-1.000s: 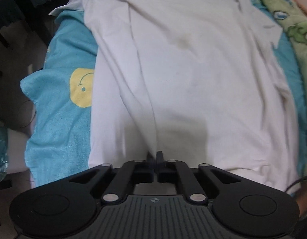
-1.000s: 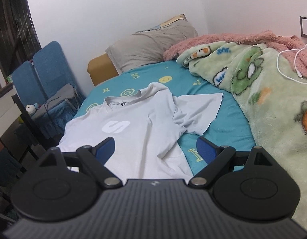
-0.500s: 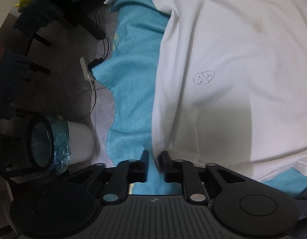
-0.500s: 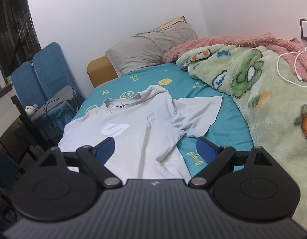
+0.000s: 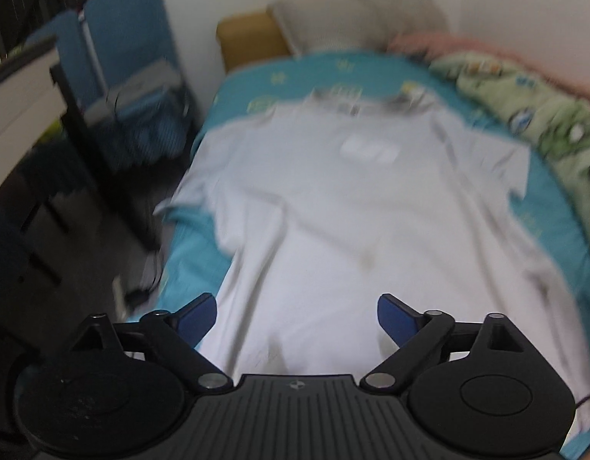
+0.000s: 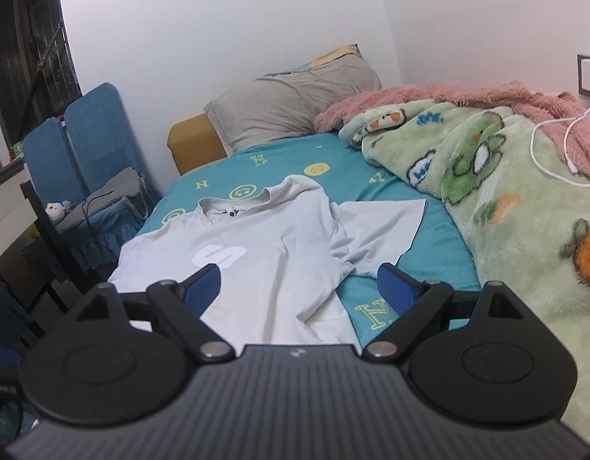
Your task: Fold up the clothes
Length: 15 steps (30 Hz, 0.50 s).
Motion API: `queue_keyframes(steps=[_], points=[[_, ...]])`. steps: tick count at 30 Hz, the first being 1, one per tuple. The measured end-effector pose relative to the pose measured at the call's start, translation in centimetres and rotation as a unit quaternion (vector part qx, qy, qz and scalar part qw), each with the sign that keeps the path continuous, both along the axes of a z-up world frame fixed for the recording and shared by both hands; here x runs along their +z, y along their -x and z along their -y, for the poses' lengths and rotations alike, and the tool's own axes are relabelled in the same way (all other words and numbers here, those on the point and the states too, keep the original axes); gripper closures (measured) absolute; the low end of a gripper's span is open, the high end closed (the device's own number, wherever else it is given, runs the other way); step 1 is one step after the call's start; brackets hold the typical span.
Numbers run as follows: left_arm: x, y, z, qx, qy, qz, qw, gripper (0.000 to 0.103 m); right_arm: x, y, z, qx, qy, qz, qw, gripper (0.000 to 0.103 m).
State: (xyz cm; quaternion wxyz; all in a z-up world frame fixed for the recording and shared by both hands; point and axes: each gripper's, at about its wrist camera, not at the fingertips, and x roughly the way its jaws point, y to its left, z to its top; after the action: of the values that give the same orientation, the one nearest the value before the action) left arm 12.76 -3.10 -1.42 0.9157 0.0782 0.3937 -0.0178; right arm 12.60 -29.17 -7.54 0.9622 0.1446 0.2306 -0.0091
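Observation:
A white T-shirt (image 5: 333, 207) with a pale chest logo lies spread front-up on the teal bed sheet (image 5: 187, 264). The left wrist view is blurred by motion. My left gripper (image 5: 297, 316) is open and empty above the shirt's bottom hem. In the right wrist view the same T-shirt (image 6: 264, 253) lies with its right sleeve spread out flat. My right gripper (image 6: 299, 285) is open and empty, held above the shirt's lower part and apart from it.
A green and pink fleece blanket (image 6: 505, 199) with a white cable (image 6: 551, 145) covers the bed's right side. A grey pillow (image 6: 295, 107) lies at the head. Blue chairs (image 6: 88, 145) and a dark table (image 5: 38, 145) stand left of the bed.
My left gripper has let go of the shirt's hem edge, opened wide, and swung up from looking down at the bed edge to looking along the bed. The right gripper has barely moved.

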Motion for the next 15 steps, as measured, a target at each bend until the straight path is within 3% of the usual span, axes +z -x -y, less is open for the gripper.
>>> queue_keyframes(steps=[4,7,12,14,15], points=[[-0.9,-1.3,1.2,0.007,0.039,0.061,0.9973,0.0,0.1,0.2,-0.3,-0.004,0.001,0.003,1.0,0.013],[-2.4,-2.4,2.2,0.004,0.057,0.075,0.9955,0.0,0.3,0.3,-0.9,-0.003,0.001,0.006,1.0,0.013],[-6.8,-2.9,-0.1,0.017,0.092,0.107,0.9898,0.0,0.5,0.4,-1.3,0.005,0.021,0.02,1.0,0.013],[-7.3,-2.3,-0.5,0.02,0.092,0.119,0.9885,0.0,0.4,0.4,-0.8,0.009,0.007,0.021,1.0,0.013],[-7.4,-2.1,-0.8,0.022,0.092,0.121,0.9882,0.0,-0.1,-0.2,0.1,0.003,-0.023,0.018,1.0,0.013]])
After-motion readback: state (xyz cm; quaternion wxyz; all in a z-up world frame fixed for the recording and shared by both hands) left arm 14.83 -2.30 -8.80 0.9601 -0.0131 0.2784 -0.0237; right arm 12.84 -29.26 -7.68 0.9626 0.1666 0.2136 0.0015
